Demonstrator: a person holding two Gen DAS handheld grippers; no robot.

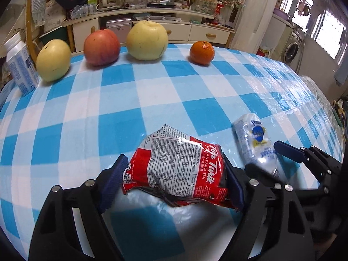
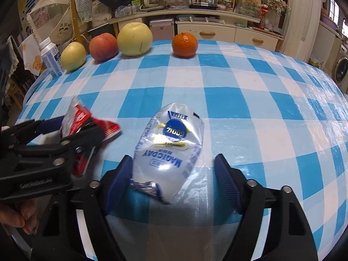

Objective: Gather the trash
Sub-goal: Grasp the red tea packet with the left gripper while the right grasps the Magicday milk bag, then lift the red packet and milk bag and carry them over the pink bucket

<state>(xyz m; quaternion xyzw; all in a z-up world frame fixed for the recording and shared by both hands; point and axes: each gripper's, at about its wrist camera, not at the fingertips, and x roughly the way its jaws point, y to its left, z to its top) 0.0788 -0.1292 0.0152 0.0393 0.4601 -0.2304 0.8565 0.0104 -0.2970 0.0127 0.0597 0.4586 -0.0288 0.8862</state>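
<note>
The red milk tea packet (image 1: 180, 169) is lying crumpled on the checked surface (image 1: 152, 100), and it is sitting between the two blue pads of my left tool (image 1: 174, 180). The left pad is touching the packet's edge and the right pad is lying against its other end, but I cannot tell whether they are really pressing on it yet. Just to the right of it, the white and clear wrapper (image 2: 171, 150) with the blue round label is lying flat on the same surface, between the fingers of my right tool (image 2: 174, 174). There the left pad is brushing the wrapper's lower corner while the right pad is standing clear of it, so that tool is still released and gripping nothing.

In the right wrist view my left tool is showing at the left edge with the red packet (image 2: 80, 119) poking up between its fingers, and my hand (image 2: 17, 215) is curling around the handle below it.

Along the far edge of the surface a row of fruit is sitting: a yellow pear (image 1: 53, 59), a red apple (image 1: 101, 46), a bigger pale pear (image 1: 146, 40) and an orange (image 1: 201, 52) set a little apart. A blue and white carton (image 1: 19, 67) is standing at the left end.
</note>
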